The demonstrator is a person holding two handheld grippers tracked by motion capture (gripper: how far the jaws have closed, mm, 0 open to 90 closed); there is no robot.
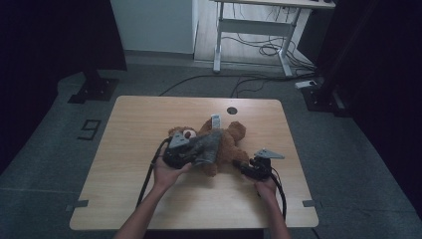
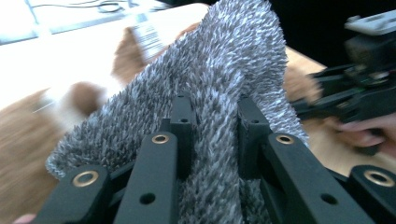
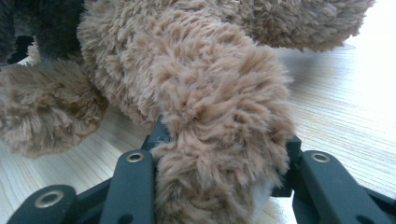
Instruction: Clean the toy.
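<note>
Teddy bear [image 1: 226,142]: brown plush, lying on the wooden table [image 1: 134,149] near the middle, a little toward the far edge; head toward the left edge, one leg toward the near right corner.
Grey garment [image 1: 206,147]: fuzzy grey-white knit, draped over the bear's body; a white tag [image 1: 215,120] with a barcode shows at the bear's far side.
Left gripper [image 2: 212,121]: jaws closed on a fold of the grey garment; fabric bunches between the two black jaws and spills over them. In the high view it sits at the bear's head end [image 1: 181,152], held in the person's left hand [image 1: 166,173].
Right gripper [image 3: 224,144]: jaws clamped on one brown plush leg of the bear; fur fills the gap between them. In the high view it sits near the right edge of the table [image 1: 254,167], just beside the bear.
Right hand [image 1: 266,186]: behind the gripper, toward the near edge.
</note>
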